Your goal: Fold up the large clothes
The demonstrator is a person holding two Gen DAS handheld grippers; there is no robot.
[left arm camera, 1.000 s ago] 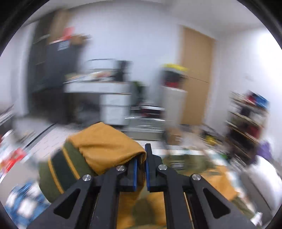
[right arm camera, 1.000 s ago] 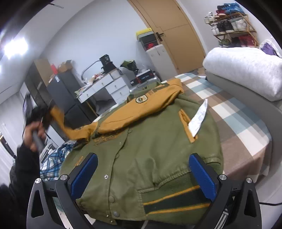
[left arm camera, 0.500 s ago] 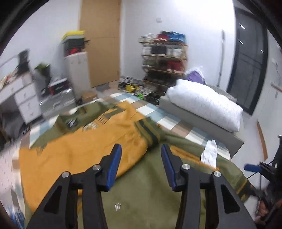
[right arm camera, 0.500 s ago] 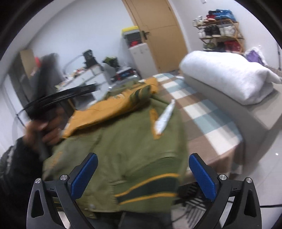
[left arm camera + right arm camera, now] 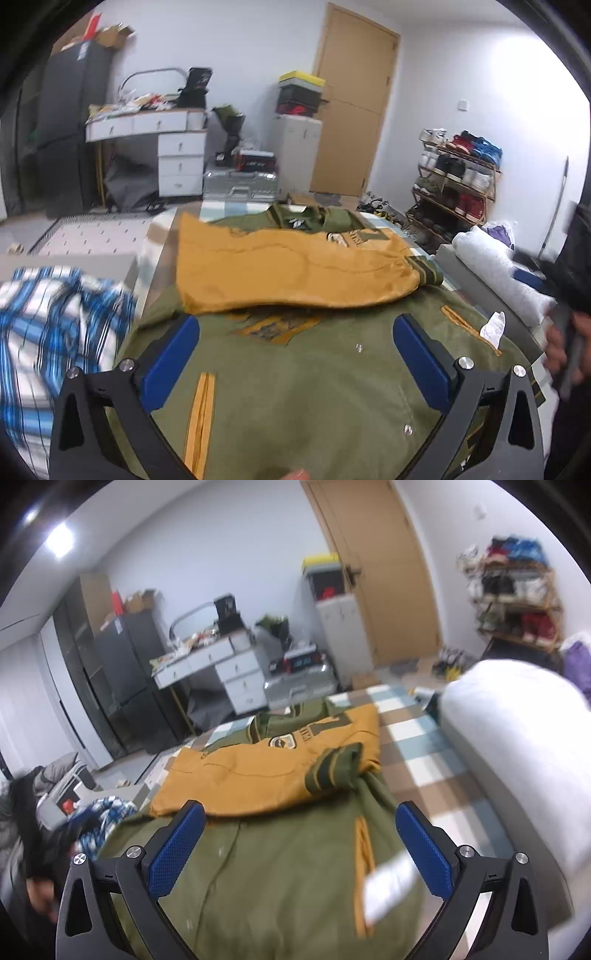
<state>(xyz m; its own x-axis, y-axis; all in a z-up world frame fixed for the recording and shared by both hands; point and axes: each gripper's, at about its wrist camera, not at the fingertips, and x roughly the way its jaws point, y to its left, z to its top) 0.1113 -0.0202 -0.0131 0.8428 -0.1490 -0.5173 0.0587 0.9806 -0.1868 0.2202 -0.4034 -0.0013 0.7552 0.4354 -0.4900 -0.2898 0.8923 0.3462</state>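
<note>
The left gripper (image 5: 295, 352) is opening its jaws wide, and nothing is between them. Under it, in the middle of the frame, the green jacket (image 5: 314, 387) lies flat on the bed (image 5: 413, 738). One yellow sleeve (image 5: 288, 273) is folded across the jacket's chest, with its striped cuff (image 5: 426, 271) at the right. The right gripper (image 5: 299, 845) is wide open too and holds nothing. It hangs over the jacket's lower part. A hand (image 5: 561, 350) shows at the right edge.
</note>
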